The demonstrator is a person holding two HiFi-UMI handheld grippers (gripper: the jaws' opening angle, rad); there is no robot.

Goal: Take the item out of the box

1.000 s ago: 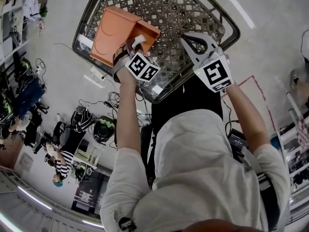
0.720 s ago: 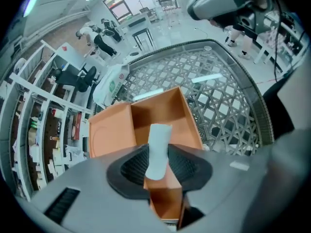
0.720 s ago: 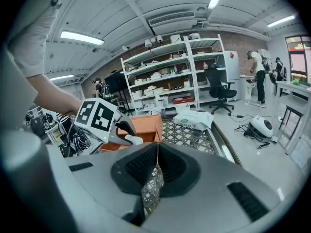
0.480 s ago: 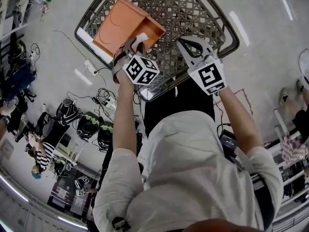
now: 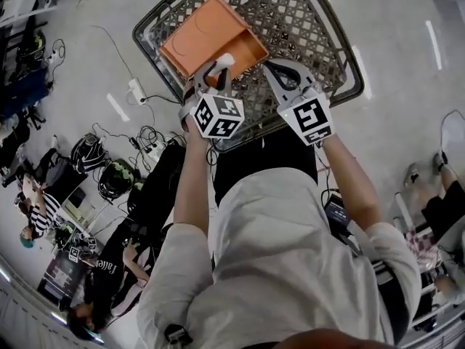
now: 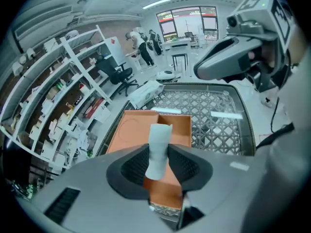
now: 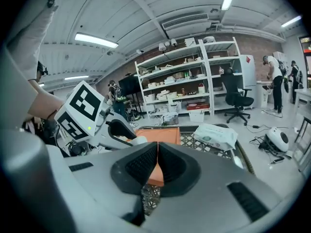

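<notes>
An open orange box lies in a wire cart basket. My left gripper is shut on a small pale white item and holds it upright over the box's near edge. In the left gripper view the white item stands between the pads of my left gripper, with the orange box behind it. My right gripper hangs just right of the box with its jaws pressed together and nothing between them. The right gripper view shows my right gripper facing the box.
A white packet lies at the far end of the cart. Cables and bags are strewn on the floor to the left. Shelving and an office chair stand beyond the cart.
The two grippers have drawn closer together near the cart's front rim. The left one keeps its hold on the white item. The box now lies further inside the cart.
</notes>
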